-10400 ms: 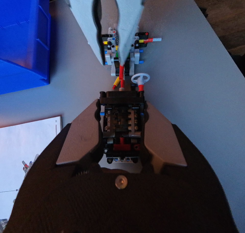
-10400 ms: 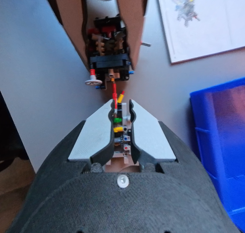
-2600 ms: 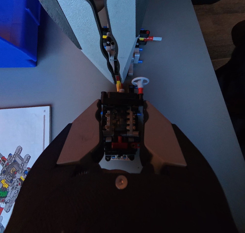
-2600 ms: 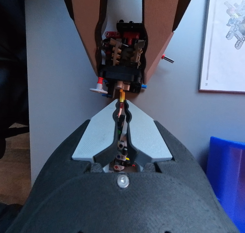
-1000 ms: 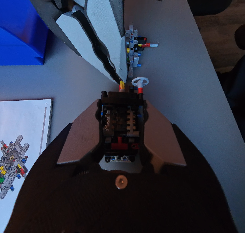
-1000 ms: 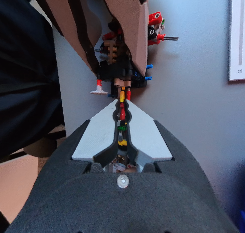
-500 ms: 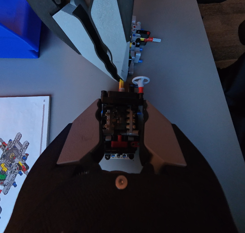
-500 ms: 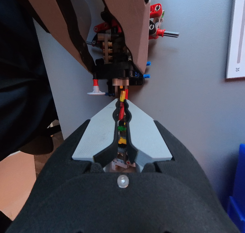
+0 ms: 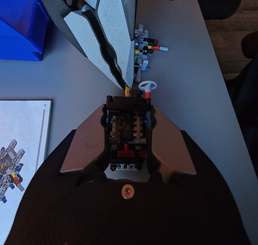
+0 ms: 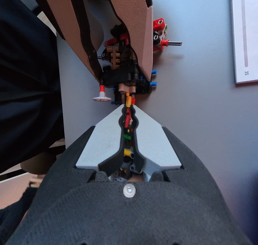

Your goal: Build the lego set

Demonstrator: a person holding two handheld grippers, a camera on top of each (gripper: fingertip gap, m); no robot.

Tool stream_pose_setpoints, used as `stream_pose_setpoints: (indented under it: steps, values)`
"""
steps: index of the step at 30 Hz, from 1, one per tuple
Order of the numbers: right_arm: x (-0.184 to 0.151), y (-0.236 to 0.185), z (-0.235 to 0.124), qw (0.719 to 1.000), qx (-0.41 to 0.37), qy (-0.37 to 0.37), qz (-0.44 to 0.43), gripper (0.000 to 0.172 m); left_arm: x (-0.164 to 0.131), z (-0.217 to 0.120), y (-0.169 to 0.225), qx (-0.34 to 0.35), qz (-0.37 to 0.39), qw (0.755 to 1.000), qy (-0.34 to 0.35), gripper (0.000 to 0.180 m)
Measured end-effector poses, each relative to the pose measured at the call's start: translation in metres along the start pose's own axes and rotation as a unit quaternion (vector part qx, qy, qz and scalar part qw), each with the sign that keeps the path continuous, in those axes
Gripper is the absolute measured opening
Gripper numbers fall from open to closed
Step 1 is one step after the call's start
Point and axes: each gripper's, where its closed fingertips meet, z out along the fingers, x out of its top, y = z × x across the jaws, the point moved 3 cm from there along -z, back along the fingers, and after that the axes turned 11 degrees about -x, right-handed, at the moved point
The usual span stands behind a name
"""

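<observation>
left gripper (image 9: 128,110): jaws set wide and clamped on a black brick assembly (image 9: 127,126), 1 pad pressed against each flank. the assembly fills the space between the jaws and projects just past their tips, low over the grey surface (image 9: 181,98). a white wheel (image 9: 147,85) on a red collar stands out from its far end, ahead and to the right of the jaws.

right gripper (image 10: 127,105): jaws nearly closed on a thin red and yellow rod (image 10: 127,118). the yellow end protrudes from the tips and sits at a tan connector (image 10: 126,88) on the black assembly's near face; contact cannot be confirmed. a small grey sub-assembly (image 9: 142,54) with coloured pins lies beside and below these jaws.

change noted: against 2.6 s ago, the right gripper has rolled onto its side and comes in at an angle, so the grey sub-assembly shows on 1 side of it. the rod tip has stayed at the tan connector. the left grip is unchanged.

surroundings: an open booklet (image 9: 23,133) left of the left jaws, a blue bin (image 9: 18,29) ahead and left.
</observation>
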Motion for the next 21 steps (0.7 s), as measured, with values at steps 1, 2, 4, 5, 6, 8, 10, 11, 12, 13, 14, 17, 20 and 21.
stream_pose_setpoints:
  steps: [1, 2, 4, 5, 6, 8, 10, 11, 12, 13, 14, 17, 20, 21]
  values:
    - [0.0001, 0.0001, 0.0, 1.0, 0.001, 0.002, 0.0, 0.003, -0.0001, -0.0001, 0.0001, 0.0, 0.0, 1.0, 0.0, 0.061]
    - [0.0001, 0.0002, -0.0001, 1.0, 0.002, 0.005, 0.002, 0.003, -0.0001, -0.0001, 0.0001, 0.0, 0.0, 1.0, 0.0, 0.061]
    - [0.0002, -0.0003, -0.0007, 1.0, 0.007, 0.015, 0.004, 0.003, -0.0001, -0.0002, 0.0001, -0.001, 0.0, 1.0, 0.001, 0.061]
    - [0.0001, -0.0006, -0.0011, 1.0, 0.009, 0.02, 0.007, 0.003, -0.0002, -0.0001, 0.0001, -0.001, 0.0, 1.0, 0.001, 0.061]
    - [0.0002, -0.0006, -0.0014, 1.0, 0.012, 0.024, 0.009, 0.003, -0.0001, -0.0001, 0.0001, -0.001, 0.0, 1.0, 0.001, 0.061]
    - [0.0008, -0.0009, -0.002, 0.999, 0.015, 0.036, 0.011, 0.003, -0.0001, -0.0002, 0.0001, -0.001, 0.0, 1.0, 0.002, 0.061]
    - [0.001, -0.001, -0.0025, 0.999, 0.017, 0.044, 0.012, 0.002, -0.0001, -0.0002, 0.0, -0.001, 0.0, 1.0, 0.002, 0.062]
    - [0.0011, -0.0009, -0.0027, 0.999, 0.017, 0.046, 0.013, 0.002, -0.0001, -0.0002, 0.0001, -0.001, 0.0, 1.0, 0.002, 0.062]
    - [0.0011, -0.001, -0.0028, 0.999, 0.017, 0.048, 0.014, 0.003, -0.0001, -0.0002, 0.0001, -0.001, 0.0, 1.0, 0.002, 0.062]
    - [0.001, -0.0012, -0.0028, 0.999, 0.018, 0.049, 0.015, 0.003, -0.0001, -0.0002, 0.0001, -0.001, 0.001, 1.0, 0.002, 0.061]
    - [0.0011, -0.0011, -0.0028, 0.998, 0.019, 0.05, 0.017, 0.002, -0.0001, -0.0002, 0.0001, 0.0, 0.001, 1.0, 0.003, 0.061]
    - [0.0012, -0.0005, -0.0029, 0.997, 0.033, 0.05, 0.038, 0.003, -0.0001, -0.0001, 0.0001, 0.0, 0.001, 1.0, 0.003, 0.061]
    - [0.0009, -0.0002, -0.0023, 0.994, 0.063, 0.042, 0.074, 0.003, 0.0, -0.0002, 0.0002, 0.001, 0.003, 1.0, 0.003, 0.062]
    - [0.0008, 0.0003, -0.002, 0.993, 0.076, 0.036, 0.088, 0.003, 0.0001, -0.0002, 0.0002, 0.002, 0.003, 1.0, 0.003, 0.062]
